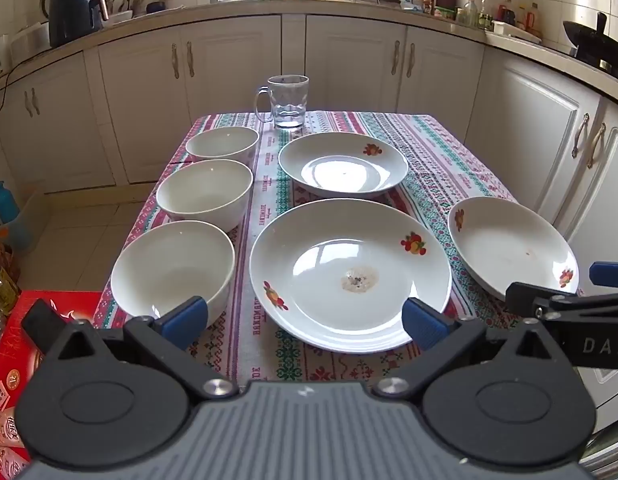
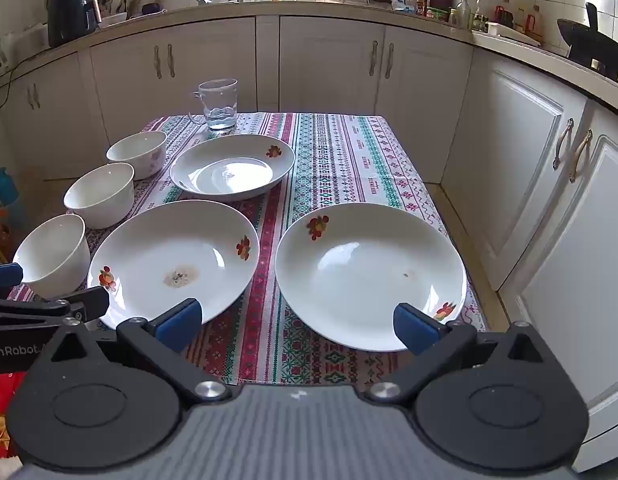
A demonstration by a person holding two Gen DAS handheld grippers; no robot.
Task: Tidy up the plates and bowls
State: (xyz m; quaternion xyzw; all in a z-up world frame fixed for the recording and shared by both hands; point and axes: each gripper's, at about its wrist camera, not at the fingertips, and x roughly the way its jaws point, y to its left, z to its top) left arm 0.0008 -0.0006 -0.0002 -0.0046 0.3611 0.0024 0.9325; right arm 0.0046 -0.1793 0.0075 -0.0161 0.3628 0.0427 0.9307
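Three white bowls stand in a row down the table's left side: near bowl point(image 1: 173, 268) point(image 2: 53, 254), middle bowl point(image 1: 205, 194) point(image 2: 100, 194), far bowl point(image 1: 223, 146) point(image 2: 137, 154). Three white fruit-print plates lie on the cloth: a stained near plate point(image 1: 349, 274) point(image 2: 173, 260), a far plate point(image 1: 343, 166) point(image 2: 231, 168), a right plate point(image 1: 513, 246) point(image 2: 369, 274). My left gripper point(image 1: 305, 322) is open and empty, held before the stained plate. My right gripper point(image 2: 297, 326) is open and empty, held before the right plate.
A glass mug point(image 1: 288, 102) point(image 2: 221, 104) stands at the table's far edge. The patterned tablecloth point(image 2: 349, 152) covers a small table. White cabinets point(image 2: 529, 160) close in on the right and back. A red box point(image 1: 13, 356) sits low at the left.
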